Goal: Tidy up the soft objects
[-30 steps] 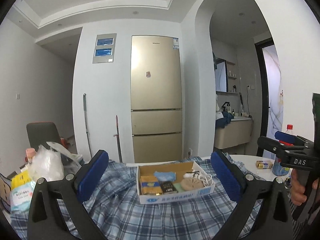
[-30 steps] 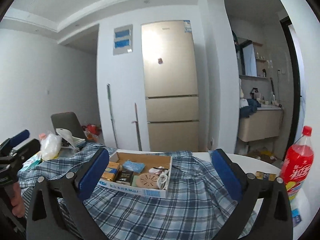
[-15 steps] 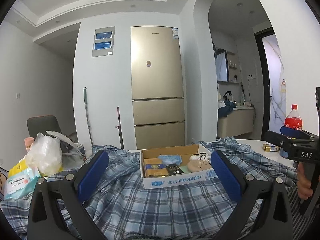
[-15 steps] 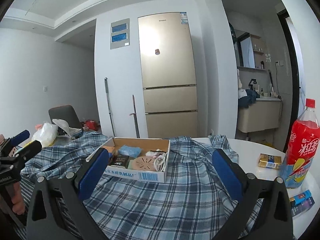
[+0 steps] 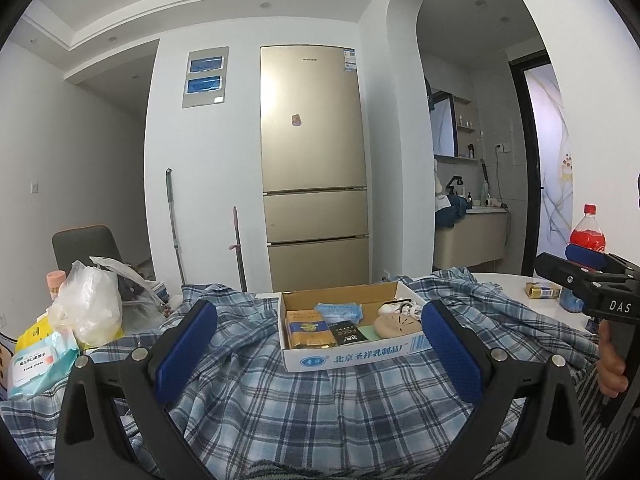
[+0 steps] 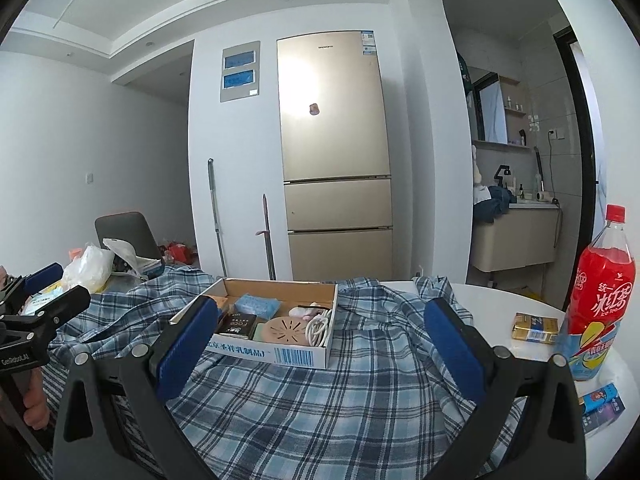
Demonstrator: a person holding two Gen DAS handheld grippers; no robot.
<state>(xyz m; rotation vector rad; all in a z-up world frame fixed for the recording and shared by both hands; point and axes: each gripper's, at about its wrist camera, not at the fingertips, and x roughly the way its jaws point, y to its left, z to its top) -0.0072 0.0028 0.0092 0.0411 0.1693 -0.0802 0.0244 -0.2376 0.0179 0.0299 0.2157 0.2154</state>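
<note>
Kitchen-side white table (image 6: 500,300): a blue plaid shirt (image 5: 320,400) is lying spread across it, beneath a shallow cardboard box (image 5: 352,354). I am holding my left gripper (image 5: 318,344) and right gripper (image 6: 320,344) just in front of that box, both with jaws spread wide, grasping nothing.

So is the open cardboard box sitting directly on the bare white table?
No, the open cardboard box rests on the blue plaid shirt, which is spread between it and the round white table.
</note>
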